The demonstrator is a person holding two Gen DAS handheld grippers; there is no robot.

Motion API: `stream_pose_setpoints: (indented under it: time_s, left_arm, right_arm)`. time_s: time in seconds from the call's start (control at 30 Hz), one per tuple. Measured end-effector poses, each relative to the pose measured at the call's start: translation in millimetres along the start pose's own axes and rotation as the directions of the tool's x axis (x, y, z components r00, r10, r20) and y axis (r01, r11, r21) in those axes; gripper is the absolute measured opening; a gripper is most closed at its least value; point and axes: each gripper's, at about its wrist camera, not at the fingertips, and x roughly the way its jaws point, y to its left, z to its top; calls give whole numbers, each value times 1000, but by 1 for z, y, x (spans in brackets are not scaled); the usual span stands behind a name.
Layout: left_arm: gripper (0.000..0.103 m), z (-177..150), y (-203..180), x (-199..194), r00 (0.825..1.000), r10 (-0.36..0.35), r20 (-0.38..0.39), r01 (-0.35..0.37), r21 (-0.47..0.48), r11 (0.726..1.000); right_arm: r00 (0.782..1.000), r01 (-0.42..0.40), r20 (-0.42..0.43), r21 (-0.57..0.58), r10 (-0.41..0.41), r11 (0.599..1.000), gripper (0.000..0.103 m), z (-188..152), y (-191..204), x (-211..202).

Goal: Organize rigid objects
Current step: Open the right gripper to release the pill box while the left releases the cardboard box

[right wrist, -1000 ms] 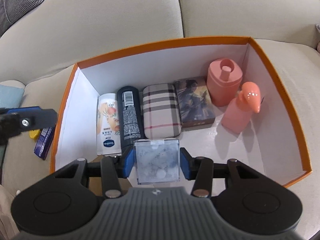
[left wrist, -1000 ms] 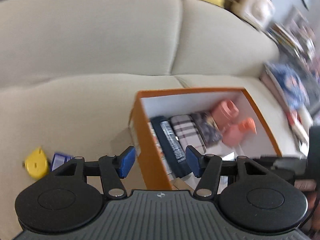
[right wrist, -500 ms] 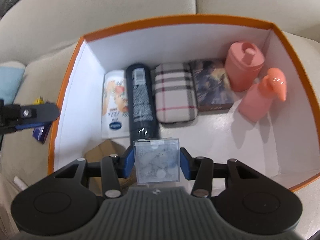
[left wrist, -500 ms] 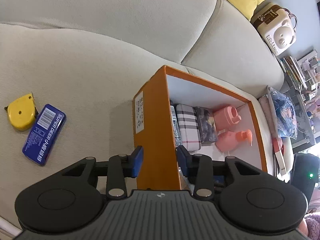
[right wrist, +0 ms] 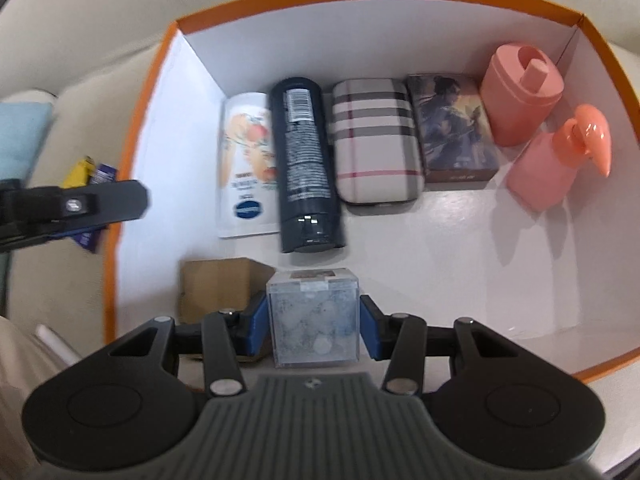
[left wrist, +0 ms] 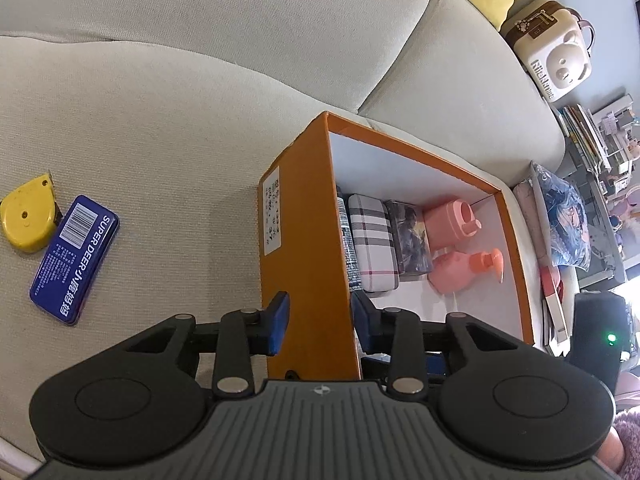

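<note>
Left hand-held gripper [left wrist: 320,322] straddles the left wall of the orange box [left wrist: 304,240]; its jaws have just been closing, wall between them, and I read the pads as pinching it, though contact on the inner pad is hard to confirm. Right hand-held gripper [right wrist: 312,326] is clamped on the clear cube [right wrist: 313,318], hanging low inside the box near the front, just right of the brown carton [right wrist: 218,290]. Risks as I judge them: the cube's smooth faces could slip if I release high, and it would tumble onto the dark bottle [right wrist: 306,164]; coming down crooked could wedge it on the carton's edge; the thin box wall may buckle or drag the box across the sofa [left wrist: 160,120] if my left grip pulls. Count inside the box: one white tube [right wrist: 246,168], one dark bottle, one plaid case [right wrist: 376,144], one picture box [right wrist: 454,128], one pink jar [right wrist: 520,92], one pink pump bottle [right wrist: 560,160], one carton, plus the held cube. Still outside on the sofa: one blue tin [left wrist: 76,258], one yellow tape measure [left wrist: 28,216].
</note>
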Motion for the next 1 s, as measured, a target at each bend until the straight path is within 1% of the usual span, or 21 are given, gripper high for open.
stream_pose_setpoints:
  time_s: [0.03, 0.1, 0.17, 0.27, 0.33, 0.4, 0.5, 0.57, 0.6, 0.7, 0.8, 0.87, 1.0]
  left_arm:
    - [41, 0, 0, 0, 1000, 0, -1, 0, 1, 1000]
    - [41, 0, 0, 0, 1000, 1, -1, -1, 0, 1000]
    - [41, 0, 0, 0, 1000, -2, -1, 2, 1, 1000]
    - [41, 0, 0, 0, 1000, -4, 0, 4, 0, 1000]
    - [41, 0, 1, -1, 1000, -2, -1, 2, -1, 1000]
    - [41, 0, 1, -1, 1000, -4, -1, 4, -2, 1000]
    - [41, 0, 1, -1, 1000, -5, 1, 5, -3, 1000]
    - [41, 0, 1, 0, 1000, 0, -1, 0, -2, 1000]
    - [41, 0, 0, 0, 1000, 2, -1, -2, 0, 1000]
    - [41, 0, -2, -1, 1000, 2, 0, -2, 4, 1000]
    - [41, -1, -5, -1, 1000, 4, 2, -4, 5, 1000]
    - [41, -2, -6, -1, 1000, 6, 1, -6, 8, 1000]
    - [41, -5, -13, -5, 1000, 13, 10, -14, 30, 999]
  right_arm:
    - [1000, 7, -11, -7, -7, 1000, 48, 1, 1, 2]
    - [999, -6, -44, -13, 5, 1000, 49, 3, 2, 8]
    - [998, -10, -58, -8, 9, 1000, 49, 4, 3, 11]
    - [998, -10, -60, 4, 11, 1000, 49, 6, 3, 12]
    - [998, -21, -61, 24, 23, 999, 52, 6, 0, 12]
    - [998, -33, -51, 51, 36, 998, 54, 6, -5, 10]
    - [997, -68, -28, 110, 71, 992, 53, 6, -12, 5]
    - [995, -96, -6, 134, 97, 986, 50, 5, -16, 2]
    - [994, -107, 3, 135, 107, 985, 46, 5, -17, 1]
    - [995, -103, 10, 138, 102, 985, 36, 6, -19, 3]
    - [993, -118, 9, 136, 118, 984, 33, 5, -18, 3]
    - [991, -134, 0, 138, 136, 981, 32, 3, -15, 4]
    - [992, -123, 8, 139, 123, 983, 33, 2, -14, 1]
